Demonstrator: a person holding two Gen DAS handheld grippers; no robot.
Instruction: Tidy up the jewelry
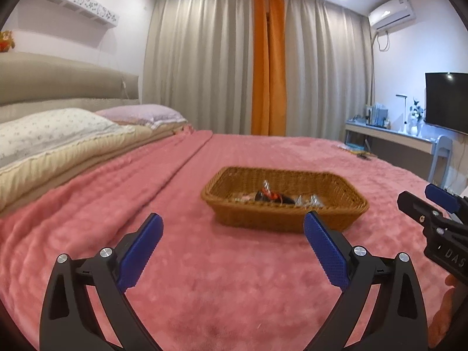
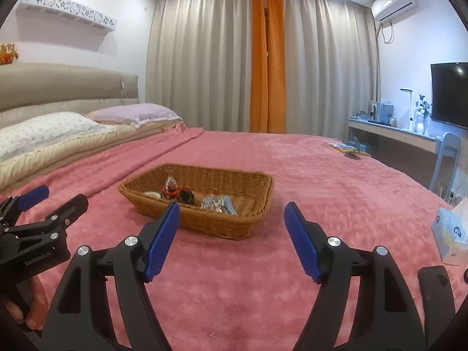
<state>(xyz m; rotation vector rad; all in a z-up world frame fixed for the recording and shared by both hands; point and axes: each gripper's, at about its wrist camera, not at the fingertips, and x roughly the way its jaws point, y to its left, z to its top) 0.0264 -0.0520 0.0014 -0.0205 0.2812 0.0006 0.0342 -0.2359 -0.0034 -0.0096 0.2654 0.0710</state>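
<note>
A wicker basket (image 1: 283, 201) of jewelry (image 2: 218, 203) sits on the pink blanket (image 1: 204, 278) of a bed, well out from the pillows (image 1: 52, 134). The left gripper (image 1: 233, 228) hovers just short of the basket's near wall, its blue fingers (image 1: 142, 251) spread wide and holding nothing. The right gripper (image 2: 232, 219) hangs beside it on the basket's right, fingers likewise apart and empty. A tissue box (image 2: 452, 234) lies farther right of the basket.

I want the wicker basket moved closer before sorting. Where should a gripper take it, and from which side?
Probably the near long rim of the wicker basket, approached from the front and slightly above. The wall there is thin, upright and bare, and the jewelry lies lower inside, so one finger could slip inside without touching it.
</note>
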